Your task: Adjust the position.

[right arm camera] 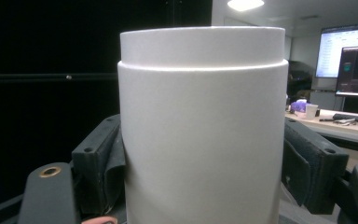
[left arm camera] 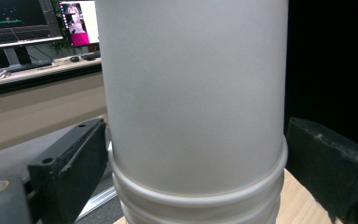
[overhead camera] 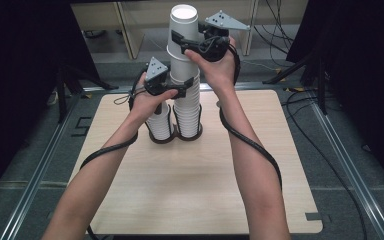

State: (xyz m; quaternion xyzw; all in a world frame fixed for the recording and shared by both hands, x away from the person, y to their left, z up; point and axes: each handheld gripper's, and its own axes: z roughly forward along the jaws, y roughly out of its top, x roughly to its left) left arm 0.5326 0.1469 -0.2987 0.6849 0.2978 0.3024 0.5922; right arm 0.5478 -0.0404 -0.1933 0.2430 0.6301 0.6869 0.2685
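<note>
A tall stack of upturned white paper cups (overhead camera: 187,107) stands on a black two-ring holder (overhead camera: 178,138) at the far middle of the wooden table (overhead camera: 205,180). My right gripper (overhead camera: 180,43) is shut on the top cup (overhead camera: 184,27) (right arm camera: 200,130), one black pad pressing on each side. Lower down, my left gripper (overhead camera: 184,91) (left arm camera: 191,172) is shut on the stack just above several nested rims (left arm camera: 196,196). A shorter cup stack (overhead camera: 160,124) sits in the holder's left ring, partly hidden by the left hand.
Both forearms reach in from the bottom edge, with black cables trailing over the table. Metal rails run along both sides of the table. Dark curtains stand left and right, and shelving and cables lie beyond the far edge.
</note>
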